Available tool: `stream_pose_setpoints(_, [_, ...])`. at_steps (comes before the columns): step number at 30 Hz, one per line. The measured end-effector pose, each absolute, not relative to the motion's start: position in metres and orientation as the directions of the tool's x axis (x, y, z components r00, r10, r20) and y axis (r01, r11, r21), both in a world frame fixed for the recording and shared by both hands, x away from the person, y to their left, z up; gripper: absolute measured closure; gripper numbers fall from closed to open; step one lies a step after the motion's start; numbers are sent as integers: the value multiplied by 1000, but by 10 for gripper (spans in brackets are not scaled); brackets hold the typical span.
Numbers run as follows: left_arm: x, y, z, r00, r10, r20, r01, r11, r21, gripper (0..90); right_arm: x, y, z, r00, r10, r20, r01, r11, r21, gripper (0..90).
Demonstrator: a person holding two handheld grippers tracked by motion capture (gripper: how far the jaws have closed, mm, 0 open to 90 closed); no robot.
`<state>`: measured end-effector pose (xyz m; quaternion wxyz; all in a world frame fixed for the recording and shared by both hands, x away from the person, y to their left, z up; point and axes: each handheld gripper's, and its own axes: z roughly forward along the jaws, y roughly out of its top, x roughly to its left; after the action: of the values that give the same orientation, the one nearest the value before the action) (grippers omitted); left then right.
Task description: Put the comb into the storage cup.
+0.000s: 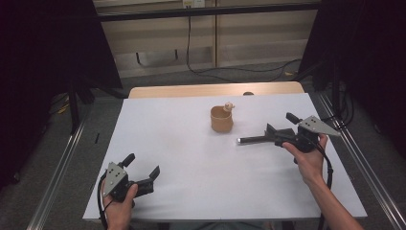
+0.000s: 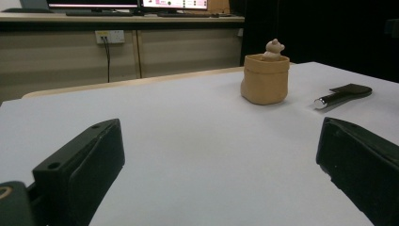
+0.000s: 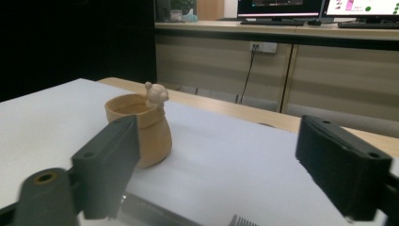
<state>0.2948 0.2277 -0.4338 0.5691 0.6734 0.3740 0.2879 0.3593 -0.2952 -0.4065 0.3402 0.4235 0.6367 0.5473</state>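
1. Black-handled tool-like comb [image 1: 258, 139] lies on the tabletop [image 1: 191, 158], long axis left–right, metal tip pointing left, near the tan pot [image 1: 221, 120].
2. My right tool [image 1: 280, 130] stands wide open just above the comb's handle, gripping nothing.
3. My left tool [image 1: 142, 171] gapes open, empty, at the near left.

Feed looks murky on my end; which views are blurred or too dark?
High view: table evenly lit, surroundings dark, soft overall. Left gripper view: pot sharp, near jaws soft. Right gripper view: jaws blurred, pot fairly clear, tool at the bottom edge smeared.
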Motion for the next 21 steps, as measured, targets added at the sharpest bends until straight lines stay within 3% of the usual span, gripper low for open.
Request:
stream_pose_setpoints(5, [295, 228, -434, 555, 831, -38, 179, -74, 981, 16, 364, -296, -413, -395, 918, 38, 198, 44, 979, 169])
stream_pose_setpoints(21, [295, 228, -434, 555, 831, -46, 179, -65, 982, 16, 369, -311, -414, -419, 905, 69, 280, 56, 958, 689])
